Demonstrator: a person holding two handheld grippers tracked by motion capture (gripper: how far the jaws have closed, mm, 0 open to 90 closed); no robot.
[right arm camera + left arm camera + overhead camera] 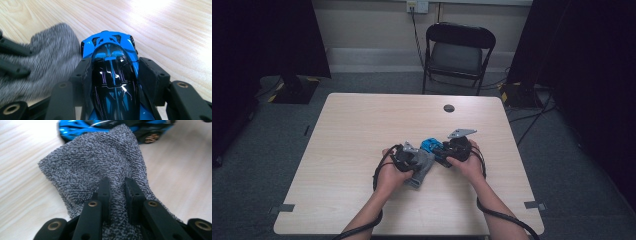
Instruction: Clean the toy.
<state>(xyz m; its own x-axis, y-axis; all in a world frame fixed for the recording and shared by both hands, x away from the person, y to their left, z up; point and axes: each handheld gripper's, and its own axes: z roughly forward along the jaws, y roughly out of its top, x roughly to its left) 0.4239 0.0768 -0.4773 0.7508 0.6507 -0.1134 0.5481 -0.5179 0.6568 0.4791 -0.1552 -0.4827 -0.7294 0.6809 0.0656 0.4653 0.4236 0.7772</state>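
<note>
A blue and black toy car (112, 67) sits lengthwise between the jaws of my right gripper (113, 72), which is shut on its sides. In the high view the car (431, 146) lies at the middle of the wooden table (362, 130), with the right gripper (447, 152) just right of it. My left gripper (117, 192) is shut on a grey terry cloth (100, 165), whose far end lies against the car (80, 128). From above, the cloth (424, 167) hangs under the left gripper (414, 157) beside the car. The cloth (42, 60) also shows left of the car.
A small dark round cap (449, 108) sits in the tabletop toward the far edge. A black folding chair (457, 52) stands behind the table, with stands and cables on the floor at both sides. Tape marks (282, 208) lie near the front corners.
</note>
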